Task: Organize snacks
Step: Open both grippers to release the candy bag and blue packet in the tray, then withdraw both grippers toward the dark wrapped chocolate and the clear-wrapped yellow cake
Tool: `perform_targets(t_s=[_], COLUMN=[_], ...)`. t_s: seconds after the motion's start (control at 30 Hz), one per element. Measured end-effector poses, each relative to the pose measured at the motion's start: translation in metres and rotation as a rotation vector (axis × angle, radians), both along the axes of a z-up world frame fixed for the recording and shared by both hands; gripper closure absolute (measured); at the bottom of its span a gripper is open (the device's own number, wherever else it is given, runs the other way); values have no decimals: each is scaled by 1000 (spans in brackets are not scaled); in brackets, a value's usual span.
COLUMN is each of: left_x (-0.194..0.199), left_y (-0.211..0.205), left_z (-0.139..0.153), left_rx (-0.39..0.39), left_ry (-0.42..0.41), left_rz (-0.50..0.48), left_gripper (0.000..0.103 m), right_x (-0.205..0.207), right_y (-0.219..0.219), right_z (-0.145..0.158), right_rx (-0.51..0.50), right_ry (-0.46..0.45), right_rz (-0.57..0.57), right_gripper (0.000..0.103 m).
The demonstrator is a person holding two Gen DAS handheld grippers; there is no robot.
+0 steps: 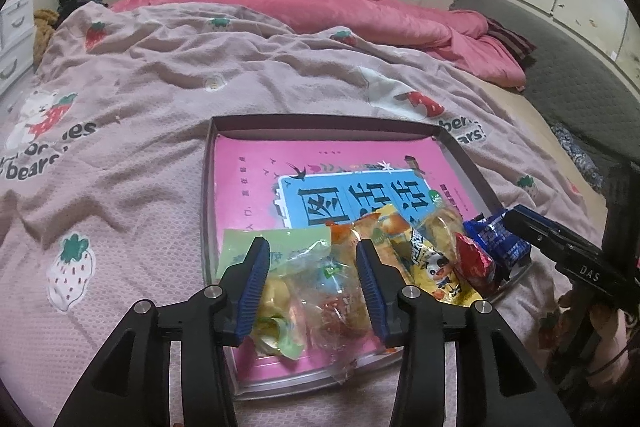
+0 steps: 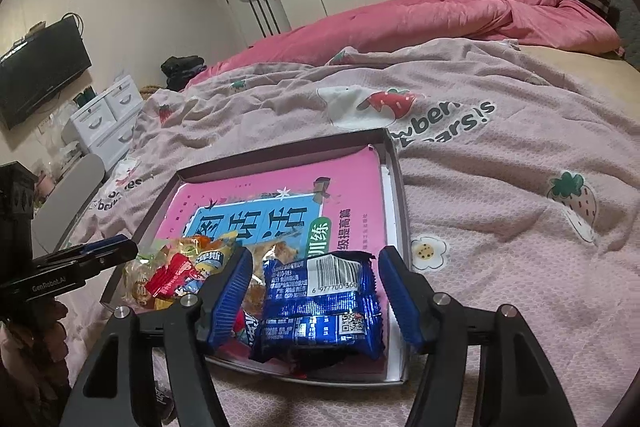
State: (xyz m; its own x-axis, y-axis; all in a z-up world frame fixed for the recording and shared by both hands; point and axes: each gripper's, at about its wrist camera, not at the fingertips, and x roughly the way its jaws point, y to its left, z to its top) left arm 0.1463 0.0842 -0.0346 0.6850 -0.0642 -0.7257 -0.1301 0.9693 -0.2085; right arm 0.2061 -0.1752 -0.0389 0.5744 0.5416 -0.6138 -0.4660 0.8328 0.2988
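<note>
Showing only in the right wrist view, a wall television; both grippers' jaws stand open.

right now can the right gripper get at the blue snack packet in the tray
Probably yes. The right gripper has open jaws standing either side of the blue snack packet, with gaps at both pads. The packet lies on top in the tray, nothing over it, and the left gripper is off over the clear packets.

Pink book with blue panel; blue snack packet; pink strawberry-print blanket; bright pink quilt.
</note>
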Motion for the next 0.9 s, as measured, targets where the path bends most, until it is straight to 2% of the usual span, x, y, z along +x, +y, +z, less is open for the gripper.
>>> perform_targets(t_s=[0.27,0.5,0.9], left_x=[-7,-18,-36], left_y=[3,1,-22], left_z=[12,24,33], left_rx=[-4,-4,34], left_ry=[-22,-39,-44], left_rz=[20,9,-59], left_gripper=[47,43,43], right_x=[-10,-23,-54], right_y=[-6,-7,-4], right_z=[10,17,22], right_rx=[-6,-2,-3], right_ry=[-40,-48,-17], right_rz=[-18,-6,36], right_gripper=[34,33,31])
